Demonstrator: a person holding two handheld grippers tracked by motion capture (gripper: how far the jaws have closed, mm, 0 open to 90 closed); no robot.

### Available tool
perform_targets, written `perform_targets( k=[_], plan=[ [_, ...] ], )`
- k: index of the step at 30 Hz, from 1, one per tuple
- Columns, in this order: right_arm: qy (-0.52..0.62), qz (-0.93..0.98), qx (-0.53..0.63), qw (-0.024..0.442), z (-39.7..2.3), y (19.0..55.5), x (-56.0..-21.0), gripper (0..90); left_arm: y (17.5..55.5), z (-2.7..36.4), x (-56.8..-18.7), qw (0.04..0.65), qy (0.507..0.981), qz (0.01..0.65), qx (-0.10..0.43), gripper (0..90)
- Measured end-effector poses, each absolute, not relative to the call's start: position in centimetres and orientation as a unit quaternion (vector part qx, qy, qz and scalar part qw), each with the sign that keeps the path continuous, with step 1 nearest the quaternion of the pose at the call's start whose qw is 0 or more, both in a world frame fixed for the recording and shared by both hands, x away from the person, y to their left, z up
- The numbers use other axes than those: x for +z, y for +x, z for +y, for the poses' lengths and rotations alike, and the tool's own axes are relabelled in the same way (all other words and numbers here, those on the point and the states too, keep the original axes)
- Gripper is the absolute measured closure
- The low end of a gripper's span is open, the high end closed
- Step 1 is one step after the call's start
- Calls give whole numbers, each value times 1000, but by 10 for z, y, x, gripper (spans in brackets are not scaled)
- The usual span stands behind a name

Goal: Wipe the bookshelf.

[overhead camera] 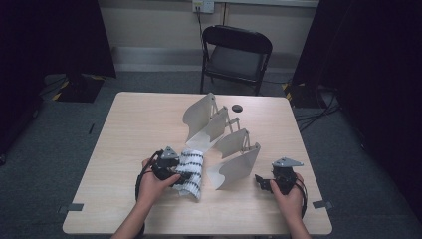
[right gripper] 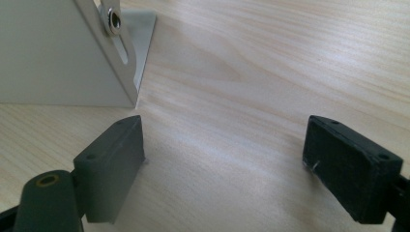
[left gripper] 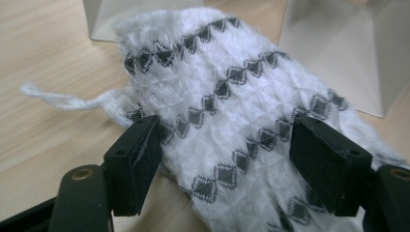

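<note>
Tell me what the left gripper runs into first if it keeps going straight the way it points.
The left gripper already has the white patterned cloth between its jaws; pushing on, it would probably bunch that cloth toward the grey folding panels just beyond, though depth is uncertain.

We note a pale wooden table (overhead camera: 134,129) on grey carpet (overhead camera: 59,149), a black folding chair (overhead camera: 236,56) behind it, a cream wall (overhead camera: 149,22) with a socket (overhead camera: 203,6), black curtains (overhead camera: 50,35) either side, dim light overall.

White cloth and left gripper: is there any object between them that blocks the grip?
Nothing visible blocks it. The white cloth already lies between the jaws of the left gripper, with both pads at its sides. The grey rack stands behind it.
</note>
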State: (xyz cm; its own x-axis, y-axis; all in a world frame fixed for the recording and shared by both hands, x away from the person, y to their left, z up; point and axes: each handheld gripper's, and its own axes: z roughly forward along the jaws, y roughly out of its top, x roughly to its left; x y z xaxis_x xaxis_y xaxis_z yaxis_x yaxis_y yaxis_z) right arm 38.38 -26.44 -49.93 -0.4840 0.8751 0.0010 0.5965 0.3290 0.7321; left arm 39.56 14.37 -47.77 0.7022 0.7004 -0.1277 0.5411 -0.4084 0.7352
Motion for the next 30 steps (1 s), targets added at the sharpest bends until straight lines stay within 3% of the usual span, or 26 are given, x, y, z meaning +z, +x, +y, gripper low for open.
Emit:
perform_targets(
  k=[9,15,30],
  plan=[
    [465,790,344,203,-261,388,-499,142,361,142,-465,409,834,362,83,319],
    [464,791,345,203,-261,388,-499,142,356,136,-481,368,852,362,93,328],
    [464,791,345,202,-260,389,-499,142,358,192,-486,345,835,414,112,304]
  ],
)
